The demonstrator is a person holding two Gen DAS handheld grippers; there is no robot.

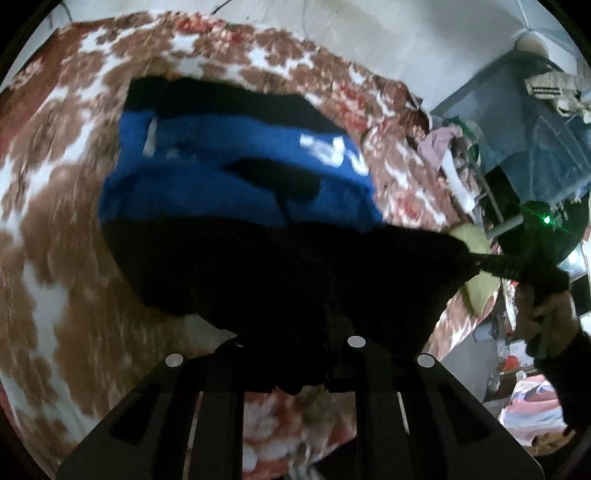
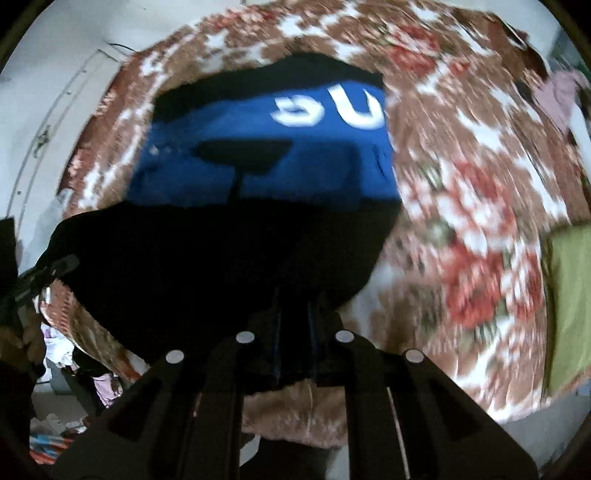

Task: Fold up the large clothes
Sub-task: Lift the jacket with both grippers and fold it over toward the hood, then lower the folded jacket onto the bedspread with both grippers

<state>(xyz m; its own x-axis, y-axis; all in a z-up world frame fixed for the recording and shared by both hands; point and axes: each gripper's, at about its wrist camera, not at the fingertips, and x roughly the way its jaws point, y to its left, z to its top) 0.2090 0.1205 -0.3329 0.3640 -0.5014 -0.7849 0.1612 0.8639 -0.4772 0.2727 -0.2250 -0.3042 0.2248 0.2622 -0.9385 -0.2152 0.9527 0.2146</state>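
A large blue and black garment (image 1: 236, 184) with white letters lies on a floral bedspread (image 1: 55, 221); its near black hem is lifted. My left gripper (image 1: 295, 354) is shut on the black hem's one corner. My right gripper (image 2: 293, 332) is shut on the hem's other corner, with the garment (image 2: 266, 173) stretching away from it. The right gripper also shows at the right of the left wrist view (image 1: 491, 264), pinching the hem. The left gripper shows at the left edge of the right wrist view (image 2: 55, 267). Both views are motion-blurred.
A green cloth (image 2: 569, 306) lies on the bed at the right, also in the left wrist view (image 1: 476, 266). A dark cabinet with clutter (image 1: 524, 122) stands beyond the bed. Loose clothes lie on the floor (image 2: 55, 435). A white wall (image 1: 369, 29) is behind the bed.
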